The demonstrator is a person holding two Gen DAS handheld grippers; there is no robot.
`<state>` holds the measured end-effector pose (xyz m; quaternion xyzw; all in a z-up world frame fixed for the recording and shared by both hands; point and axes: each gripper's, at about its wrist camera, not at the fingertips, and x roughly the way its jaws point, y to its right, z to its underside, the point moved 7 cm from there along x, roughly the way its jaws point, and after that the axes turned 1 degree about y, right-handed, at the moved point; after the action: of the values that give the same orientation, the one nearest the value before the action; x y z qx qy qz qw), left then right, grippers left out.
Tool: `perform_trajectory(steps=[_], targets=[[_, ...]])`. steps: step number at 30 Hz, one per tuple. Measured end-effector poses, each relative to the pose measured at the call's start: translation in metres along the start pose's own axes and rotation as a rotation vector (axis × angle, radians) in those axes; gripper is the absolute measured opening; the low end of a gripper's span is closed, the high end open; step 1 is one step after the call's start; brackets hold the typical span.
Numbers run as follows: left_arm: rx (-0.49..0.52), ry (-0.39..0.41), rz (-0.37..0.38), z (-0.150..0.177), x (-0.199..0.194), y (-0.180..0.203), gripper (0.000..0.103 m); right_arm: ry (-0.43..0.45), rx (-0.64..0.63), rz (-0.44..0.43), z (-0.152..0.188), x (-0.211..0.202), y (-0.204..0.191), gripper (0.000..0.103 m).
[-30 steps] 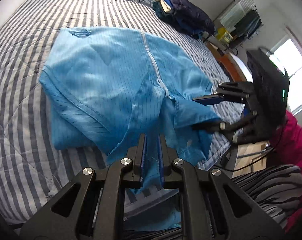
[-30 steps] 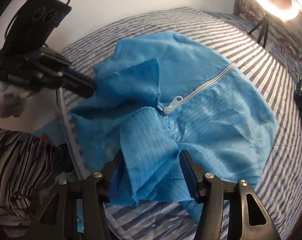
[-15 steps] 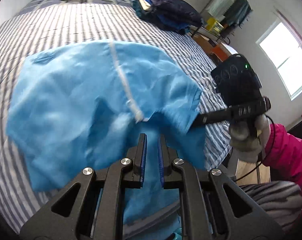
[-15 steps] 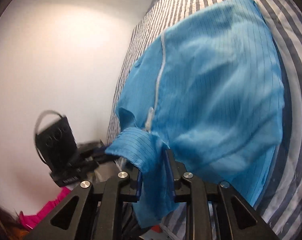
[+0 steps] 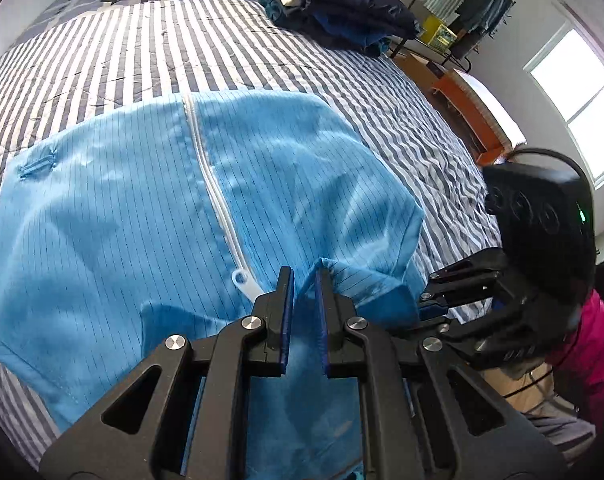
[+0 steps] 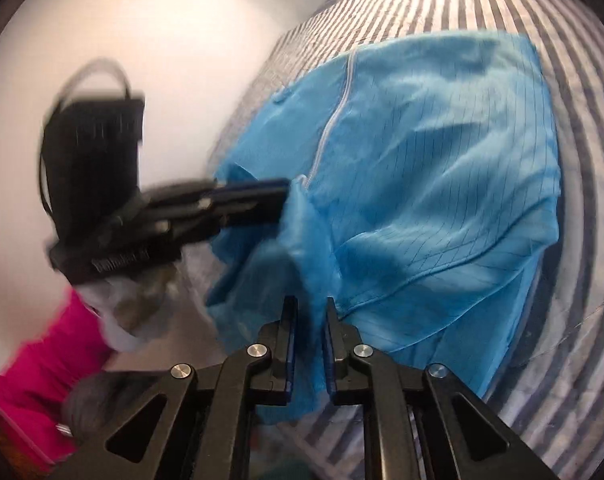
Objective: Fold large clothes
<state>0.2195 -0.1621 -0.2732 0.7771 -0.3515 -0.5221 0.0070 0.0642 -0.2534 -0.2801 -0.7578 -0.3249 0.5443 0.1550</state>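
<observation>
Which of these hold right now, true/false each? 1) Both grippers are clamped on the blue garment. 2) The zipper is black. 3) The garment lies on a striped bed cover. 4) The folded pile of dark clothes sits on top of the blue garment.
1) True: the left gripper and the right gripper both pinch the blue garment.
2) False: the zipper is white.
3) True: it lies on the striped bed cover.
4) False: the pile of dark clothes sits apart, at the bed's far end.
</observation>
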Motion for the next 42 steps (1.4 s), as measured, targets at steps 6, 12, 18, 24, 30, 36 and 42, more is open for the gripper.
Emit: perform_trajectory(steps=[6, 12, 18, 24, 30, 36, 42], targets=[[-0.002, 0.046, -0.002, 0.007, -0.034, -0.010, 0.009, 0.112, 0.062, -0.002, -0.025, -0.023, 0.010, 0.010], [0.020, 0.029, 0.043, 0.021, -0.038, 0.001, 0.009, 0.143, 0.127, -0.091, -0.034, -0.038, 0.022, 0.015], [0.012, 0.025, 0.056, 0.003, -0.015, 0.013, 0.009, 0.085, 0.092, -0.031, -0.025, -0.020, 0.006, 0.018], [0.056, -0.047, 0.014, -0.004, 0.018, 0.017, 0.009, 0.043, 0.061, -0.073, 0.013, -0.003, -0.006, 0.018], [0.025, -0.096, -0.049, 0.000, 0.034, -0.008, 0.009, -0.046, -0.011, -0.050, 0.027, 0.025, -0.015, 0.009], [-0.034, 0.012, -0.025, -0.004, -0.008, -0.025, 0.009, -0.039, -0.034, -0.027, 0.032, 0.004, -0.010, 0.009], [-0.022, 0.075, -0.026, 0.031, -0.059, -0.037, 0.009, 0.141, -0.041, -0.046, 0.003, -0.039, -0.021, 0.010]])
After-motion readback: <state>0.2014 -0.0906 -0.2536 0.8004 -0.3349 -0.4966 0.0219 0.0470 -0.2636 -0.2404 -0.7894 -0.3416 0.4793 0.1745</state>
